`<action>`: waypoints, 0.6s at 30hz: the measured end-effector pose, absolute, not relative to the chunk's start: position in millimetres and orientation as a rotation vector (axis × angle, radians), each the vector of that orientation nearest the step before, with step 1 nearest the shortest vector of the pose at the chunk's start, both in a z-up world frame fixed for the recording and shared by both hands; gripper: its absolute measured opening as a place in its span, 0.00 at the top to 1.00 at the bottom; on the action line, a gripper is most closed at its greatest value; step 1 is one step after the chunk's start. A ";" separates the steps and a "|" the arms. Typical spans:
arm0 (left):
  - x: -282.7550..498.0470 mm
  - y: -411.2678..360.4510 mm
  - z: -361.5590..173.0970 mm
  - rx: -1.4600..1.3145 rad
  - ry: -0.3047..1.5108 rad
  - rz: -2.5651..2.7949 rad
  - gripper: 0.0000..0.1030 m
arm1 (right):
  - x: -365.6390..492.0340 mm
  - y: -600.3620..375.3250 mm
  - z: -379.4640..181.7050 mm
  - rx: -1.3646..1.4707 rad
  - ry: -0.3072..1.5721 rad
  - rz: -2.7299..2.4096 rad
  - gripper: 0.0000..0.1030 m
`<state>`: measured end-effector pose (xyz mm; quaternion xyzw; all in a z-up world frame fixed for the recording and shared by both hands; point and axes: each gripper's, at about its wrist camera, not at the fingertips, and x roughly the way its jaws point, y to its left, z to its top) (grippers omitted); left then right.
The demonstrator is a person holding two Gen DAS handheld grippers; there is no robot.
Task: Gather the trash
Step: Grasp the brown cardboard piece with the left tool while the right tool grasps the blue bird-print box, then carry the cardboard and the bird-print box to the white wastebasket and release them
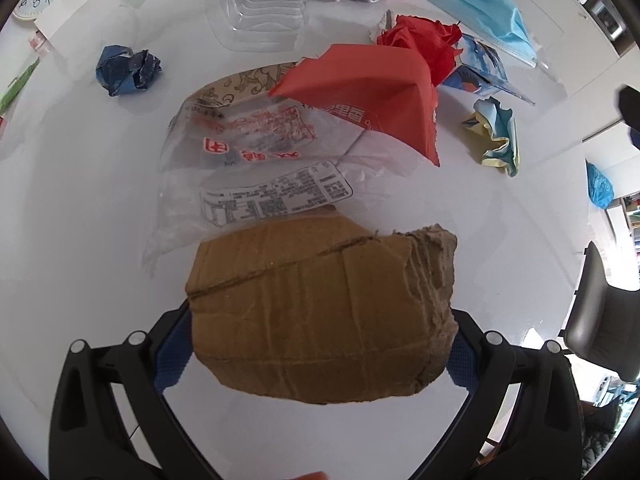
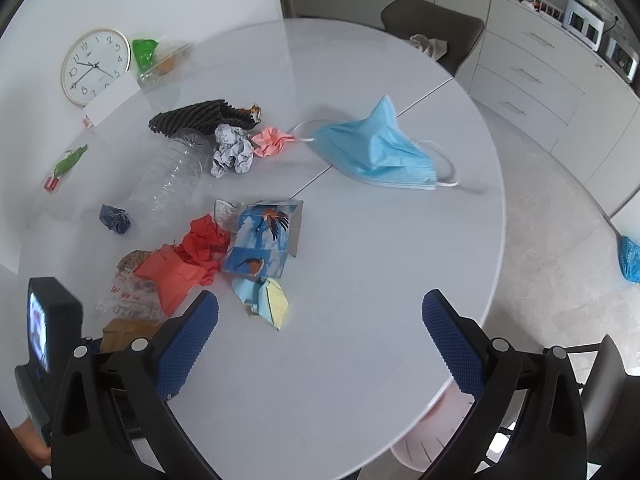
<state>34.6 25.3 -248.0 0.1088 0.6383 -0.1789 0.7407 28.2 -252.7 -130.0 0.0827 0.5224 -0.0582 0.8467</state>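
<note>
My left gripper has a torn piece of brown cardboard clamped between its jaws, which press against its two sides; the piece sits lifted above the white table. Just beyond the cardboard lies a clear plastic wrapper with red print and a label, flat on the table, and a red paper sheet overlaps its far edge. To the right of that is a crumpled blue and yellow paper; to the left, well apart, a dark blue paper ball. A clear plastic bottle lies further back.

My right gripper hangs over a bare part of the table with its jaws spread wide and nothing between them. Ahead of it are a small printed carton with birds on it, a blue face mask, a pink paper wad and a grey crumpled paper. A wall clock leans at the far left edge of the round table. Around it stand a dark chair, pale drawers and a grey floor.
</note>
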 end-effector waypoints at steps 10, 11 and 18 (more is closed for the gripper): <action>40.3 36.0 -235.8 0.254 1.310 -0.387 0.29 | 89.9 -258.9 -175.0 0.247 1.192 -0.035 0.02; 40.1 38.5 -233.4 0.242 1.304 -0.399 0.29 | 98.8 -257.2 -180.9 0.249 1.210 -0.029 0.02; 24.0 70.6 -193.1 0.234 1.193 -0.483 0.29 | 126.7 -233.5 -211.6 0.193 1.307 0.017 0.14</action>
